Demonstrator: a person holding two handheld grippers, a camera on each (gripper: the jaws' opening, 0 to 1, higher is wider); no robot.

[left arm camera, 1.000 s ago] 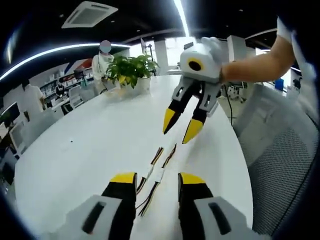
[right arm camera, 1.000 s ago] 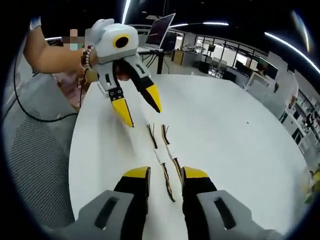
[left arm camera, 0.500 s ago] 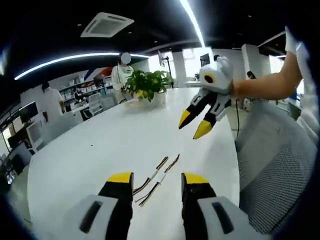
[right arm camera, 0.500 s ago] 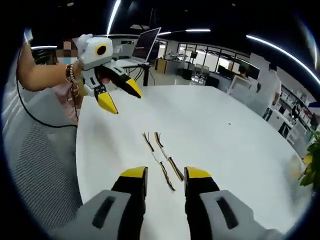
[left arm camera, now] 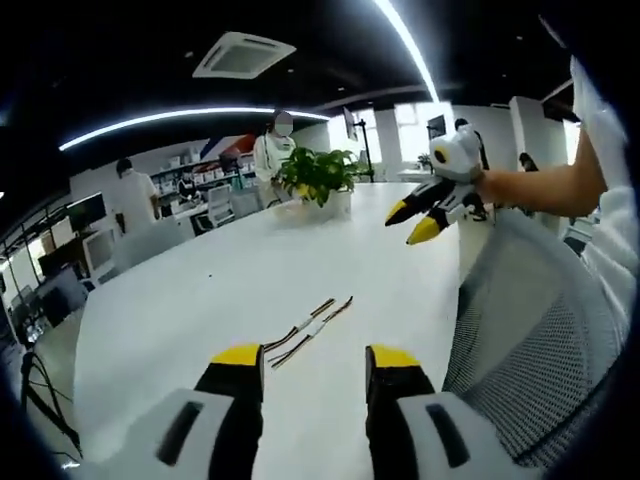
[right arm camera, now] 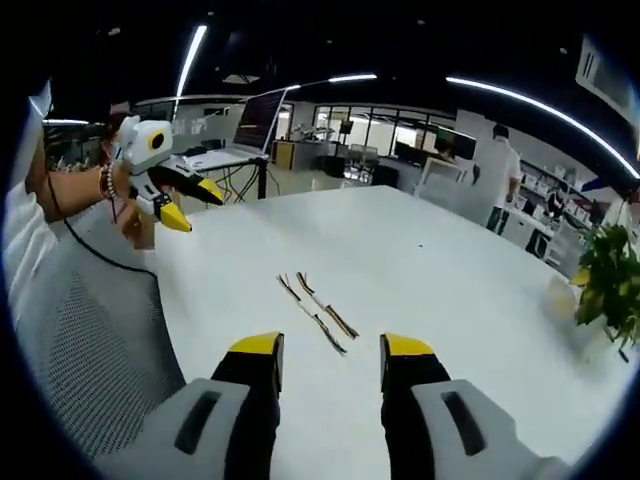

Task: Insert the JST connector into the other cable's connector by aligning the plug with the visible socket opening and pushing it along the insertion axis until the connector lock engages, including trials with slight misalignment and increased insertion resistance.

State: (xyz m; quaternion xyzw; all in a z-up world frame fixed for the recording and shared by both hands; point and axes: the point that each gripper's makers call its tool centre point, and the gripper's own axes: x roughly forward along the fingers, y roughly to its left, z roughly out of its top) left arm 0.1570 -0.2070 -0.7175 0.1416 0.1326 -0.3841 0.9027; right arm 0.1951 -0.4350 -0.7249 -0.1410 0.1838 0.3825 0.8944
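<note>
No lettering, label or number can be read — all too blurred.

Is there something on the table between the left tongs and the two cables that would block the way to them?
Nothing visible does. In the left gripper view the left tongs are open and empty, and only bare white table lies between them and the two cables, which rest side by side ahead.

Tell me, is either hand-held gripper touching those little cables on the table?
Apart. In the left gripper view, the cables lie on the white table beyond the left hand-held gripper, bare table between; the right hand-held gripper hangs far above them.
</note>
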